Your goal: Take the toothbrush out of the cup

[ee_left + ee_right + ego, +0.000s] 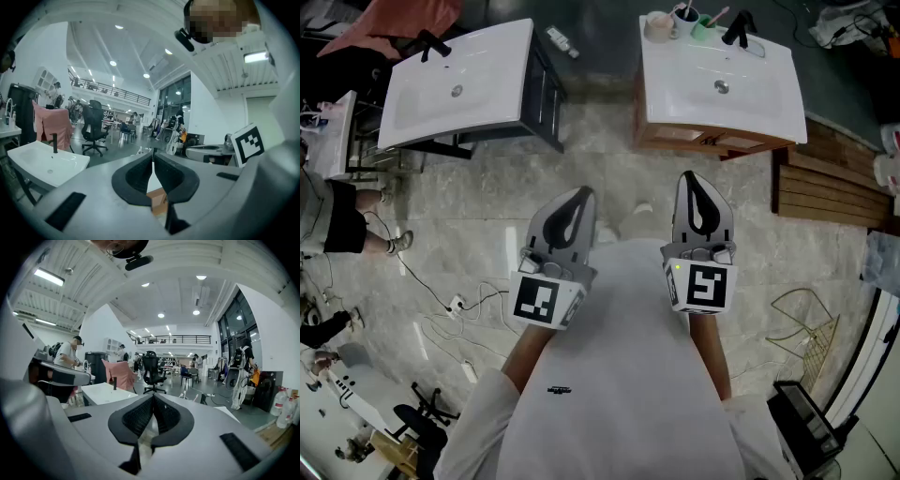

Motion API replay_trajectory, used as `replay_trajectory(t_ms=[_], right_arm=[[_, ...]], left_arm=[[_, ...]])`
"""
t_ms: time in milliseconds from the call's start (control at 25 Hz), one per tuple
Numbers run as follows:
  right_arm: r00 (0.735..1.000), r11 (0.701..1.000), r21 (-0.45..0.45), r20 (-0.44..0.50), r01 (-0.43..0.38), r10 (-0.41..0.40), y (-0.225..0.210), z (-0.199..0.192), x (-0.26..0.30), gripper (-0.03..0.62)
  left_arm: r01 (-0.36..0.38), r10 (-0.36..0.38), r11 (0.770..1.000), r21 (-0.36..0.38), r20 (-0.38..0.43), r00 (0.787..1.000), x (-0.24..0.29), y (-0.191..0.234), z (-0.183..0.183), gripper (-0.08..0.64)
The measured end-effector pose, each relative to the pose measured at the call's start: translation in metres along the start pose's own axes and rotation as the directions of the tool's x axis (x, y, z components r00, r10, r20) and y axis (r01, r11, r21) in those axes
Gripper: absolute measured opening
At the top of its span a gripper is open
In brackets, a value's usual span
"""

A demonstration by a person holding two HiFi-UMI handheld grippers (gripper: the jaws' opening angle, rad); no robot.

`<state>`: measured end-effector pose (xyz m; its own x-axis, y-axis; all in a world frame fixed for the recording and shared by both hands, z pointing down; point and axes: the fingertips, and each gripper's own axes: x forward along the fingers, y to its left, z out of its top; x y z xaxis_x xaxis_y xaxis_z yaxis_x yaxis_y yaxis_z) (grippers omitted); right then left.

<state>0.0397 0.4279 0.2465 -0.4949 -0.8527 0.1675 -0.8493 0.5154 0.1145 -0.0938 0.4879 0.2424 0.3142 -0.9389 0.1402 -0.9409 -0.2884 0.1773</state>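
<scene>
Pinkish toothbrush (718, 14) leans out of a green cup (704, 29), well ahead of the right gripper (688, 178) jaws, on the far sink surface (769, 103). 3 cups in a row there: green cup, dark cup (685, 17), beige cup (658, 27); 2 sinks, the 2nd sink (455, 89) ahead-left of the left gripper (584, 194). Both grippers' jaws pressed together, nothing btwn them.

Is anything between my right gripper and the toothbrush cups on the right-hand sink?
Nothing visible. Only floor separates the right gripper from the sink; the cups stand at its far-left corner beside the faucet.
</scene>
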Motion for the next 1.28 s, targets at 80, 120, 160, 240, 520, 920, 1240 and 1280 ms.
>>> replay_trajectory(t_ms=[80,120,160,240,520,920,1240,1280], right_arm=[[1.0,1.0,0.007,-0.007,0.007,-0.007,-0.002,0.003,-0.006,0.0],[1.0,1.0,0.008,-0.009,0.009,-0.009,-0.003,0.005,-0.008,0.0],[1.0,1.0,0.007,-0.01,0.011,-0.011,-0.004,0.005,-0.01,0.0],[1.0,1.0,0.008,-0.015,0.015,-0.015,-0.007,0.003,-0.012,0.0],[0.998,0.99,0.139,0.049,0.037,-0.044,-0.031,0.006,-0.017,0.0],[0.997,0.99,0.123,-0.005,0.072,-0.071,-0.071,-0.012,-0.008,0.0],[0.999,0.982,0.181,0.009,0.048,-0.051,-0.101,-0.017,-0.002,0.0],[0.999,0.982,0.181,0.007,0.051,-0.053,-0.104,-0.018,-0.003,0.0]], left_arm=[[0.003,-0.003,1.0,-0.016,-0.002,1.0,-0.006,-0.005,0.002,0.014],[0.005,-0.005,1.0,-0.022,-0.005,1.0,-0.008,-0.007,0.002,0.014],[0.008,-0.008,1.0,-0.024,-0.01,1.0,-0.009,-0.01,0.002,0.014],[0.014,-0.014,1.0,-0.02,-0.019,1.0,-0.007,-0.015,0.001,0.014],[0.038,-0.038,0.999,-0.005,-0.04,0.998,0.016,-0.029,0.003,0.014],[0.033,-0.033,0.999,0.005,-0.019,0.999,0.059,-0.044,0.008,0.004],[0.025,-0.025,1.0,-0.004,-0.038,0.999,0.084,-0.046,-0.001,0.003],[0.027,-0.027,1.0,-0.001,-0.042,0.999,0.086,-0.049,-0.002,0.003]])
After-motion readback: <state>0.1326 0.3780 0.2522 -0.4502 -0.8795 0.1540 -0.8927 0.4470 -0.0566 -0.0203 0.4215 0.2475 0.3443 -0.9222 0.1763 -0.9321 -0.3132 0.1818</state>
